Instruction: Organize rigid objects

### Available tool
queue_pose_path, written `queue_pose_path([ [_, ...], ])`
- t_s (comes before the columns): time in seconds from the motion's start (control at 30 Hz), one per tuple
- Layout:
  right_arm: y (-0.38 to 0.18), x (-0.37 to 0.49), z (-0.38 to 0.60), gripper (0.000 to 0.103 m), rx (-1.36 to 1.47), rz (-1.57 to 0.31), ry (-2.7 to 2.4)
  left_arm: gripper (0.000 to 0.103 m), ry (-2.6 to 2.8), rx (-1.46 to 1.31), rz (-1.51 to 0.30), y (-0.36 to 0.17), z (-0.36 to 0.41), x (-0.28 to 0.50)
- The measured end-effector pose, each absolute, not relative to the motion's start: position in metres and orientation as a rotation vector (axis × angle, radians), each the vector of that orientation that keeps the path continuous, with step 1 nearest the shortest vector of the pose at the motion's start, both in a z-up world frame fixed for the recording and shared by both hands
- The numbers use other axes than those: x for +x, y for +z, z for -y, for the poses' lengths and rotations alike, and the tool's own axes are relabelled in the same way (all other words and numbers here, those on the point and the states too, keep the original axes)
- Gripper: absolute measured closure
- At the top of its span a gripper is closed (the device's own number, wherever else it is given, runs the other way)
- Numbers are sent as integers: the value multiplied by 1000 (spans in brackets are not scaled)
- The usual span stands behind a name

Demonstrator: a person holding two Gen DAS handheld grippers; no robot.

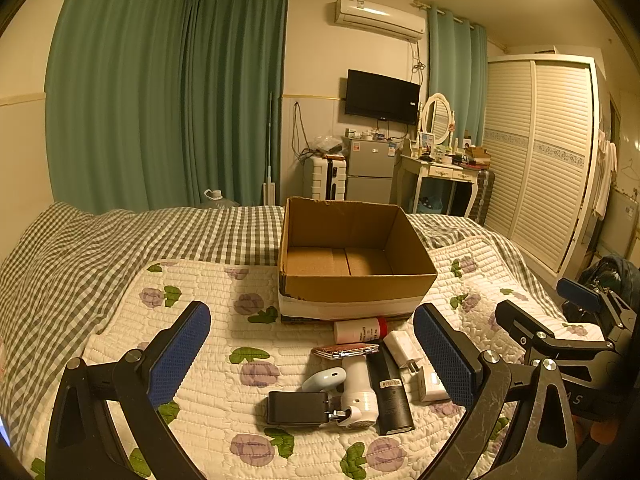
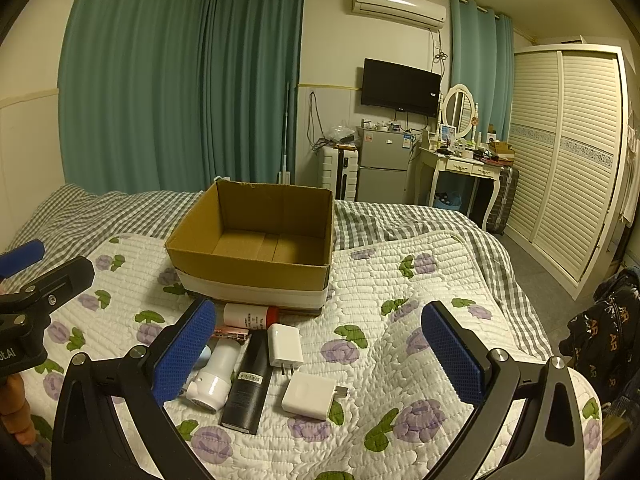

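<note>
Cardboard box [image 1: 352,256] open-topped, unobstructed — the bottle [image 1: 360,330] touches its near wall.

In the right wrist view the left finger [image 2: 182,354] covers most of the pale blue object [image 2: 207,354] and the near end of the pink-edged flat item [image 2: 232,333]. In the left wrist view the right finger [image 1: 446,356] hides part of the square white charger [image 1: 430,383]. Print on the bottle [image 1: 360,330] and black bar's label [image 1: 390,383] beyond the fingers is too small to read. The clutter on the far dresser [image 2: 468,166] is indistinct.
</note>
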State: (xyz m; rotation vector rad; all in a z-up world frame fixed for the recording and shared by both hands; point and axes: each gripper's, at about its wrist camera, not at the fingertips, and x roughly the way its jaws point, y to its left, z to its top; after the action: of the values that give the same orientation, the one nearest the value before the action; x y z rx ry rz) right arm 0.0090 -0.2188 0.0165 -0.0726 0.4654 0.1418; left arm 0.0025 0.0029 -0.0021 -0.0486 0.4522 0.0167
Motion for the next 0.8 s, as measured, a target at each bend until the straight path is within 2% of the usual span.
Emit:
queue_pose_path([
  [0.8,15,12,215,0,-101,-477,155,0,20,-63,-433,1,-6,0],
])
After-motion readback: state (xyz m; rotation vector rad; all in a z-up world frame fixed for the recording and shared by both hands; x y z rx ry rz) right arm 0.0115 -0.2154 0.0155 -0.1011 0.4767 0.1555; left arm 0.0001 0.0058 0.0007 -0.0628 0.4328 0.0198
